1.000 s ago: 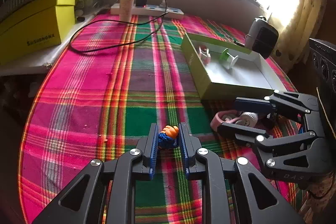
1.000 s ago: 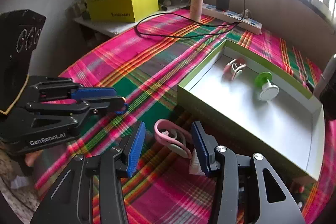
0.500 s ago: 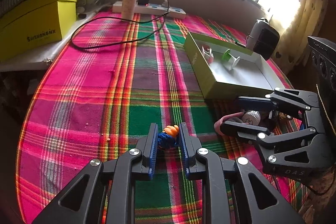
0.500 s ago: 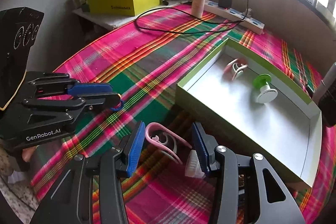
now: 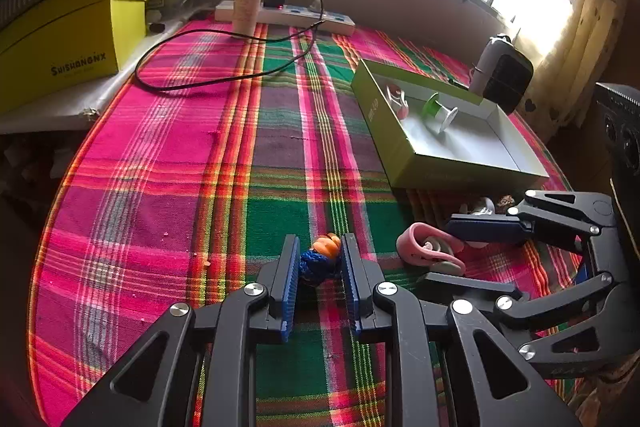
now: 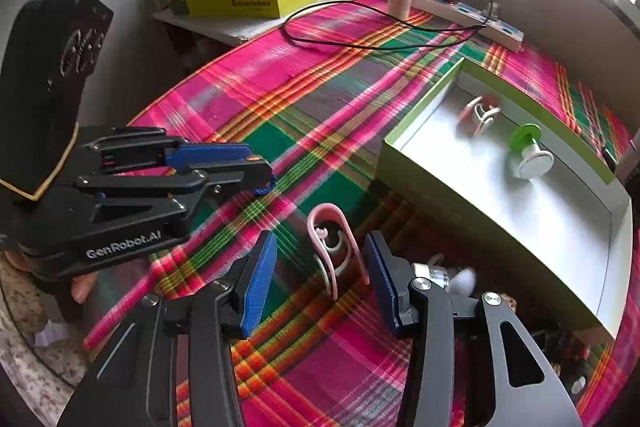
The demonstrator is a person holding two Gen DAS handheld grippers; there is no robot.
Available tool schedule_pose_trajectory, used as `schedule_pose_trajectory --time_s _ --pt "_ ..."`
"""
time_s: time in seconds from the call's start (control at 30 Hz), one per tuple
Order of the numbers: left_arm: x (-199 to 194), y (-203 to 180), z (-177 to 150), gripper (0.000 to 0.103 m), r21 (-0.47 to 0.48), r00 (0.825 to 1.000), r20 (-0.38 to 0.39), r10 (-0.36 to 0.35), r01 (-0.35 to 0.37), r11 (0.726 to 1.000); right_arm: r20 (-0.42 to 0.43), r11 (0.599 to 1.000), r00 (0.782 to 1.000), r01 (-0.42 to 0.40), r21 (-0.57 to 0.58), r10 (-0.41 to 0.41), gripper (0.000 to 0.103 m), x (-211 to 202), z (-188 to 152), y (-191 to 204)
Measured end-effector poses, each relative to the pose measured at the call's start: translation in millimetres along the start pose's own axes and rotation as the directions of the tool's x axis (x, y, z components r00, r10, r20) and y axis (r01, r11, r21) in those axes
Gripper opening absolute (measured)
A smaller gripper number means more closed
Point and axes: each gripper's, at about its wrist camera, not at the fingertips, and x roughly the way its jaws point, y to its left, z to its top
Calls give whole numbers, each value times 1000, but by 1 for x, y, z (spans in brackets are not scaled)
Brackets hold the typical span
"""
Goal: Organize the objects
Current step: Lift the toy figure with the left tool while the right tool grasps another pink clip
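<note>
Clenched between the blue pads of the left gripper (image 5: 320, 263) is a small blue-and-orange knitted toy (image 5: 319, 261), held just above the plaid tablecloth (image 5: 180, 155). The right gripper (image 6: 320, 267) is held half open around a pink clip (image 6: 334, 247), which has been tilted more upright than a second ago. A green-walled tray (image 5: 384, 131) lies nearby.

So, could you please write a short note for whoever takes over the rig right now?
Left claw: shut on the blue-and-orange crochet piece, over the cloth.
Right claw: around the pink clip, right pad touching, left pad clear; grip unconfirmed.
Green box: a red-and-white clip and a green-and-white spool already inside.
Left: box both items, plus a small white piece beside the box.
</note>
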Motion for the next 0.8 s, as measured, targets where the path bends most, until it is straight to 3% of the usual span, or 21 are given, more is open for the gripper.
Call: schedule_pose_trajectory --time_s 0.1,0.33,0.7,0.8 --pt "1 1 -2 21 5 1000 -6 0 0 1000 5 999 999 45 -29 -45 47 2 -4 4" --pt "3 -2 0 31 25 1000 -5 -4 5 1000 11 999 999 41 10 -41 47 6 -5 -3" --pt "6 -5 1 30 42 999 5 33 -33 999 47 998 997 59 13 -60 47 5 -9 -2" --pt "6 -6 1 26 52 999 7 53 -54 997 51 998 997 64 12 -65 36 4 -9 -2"
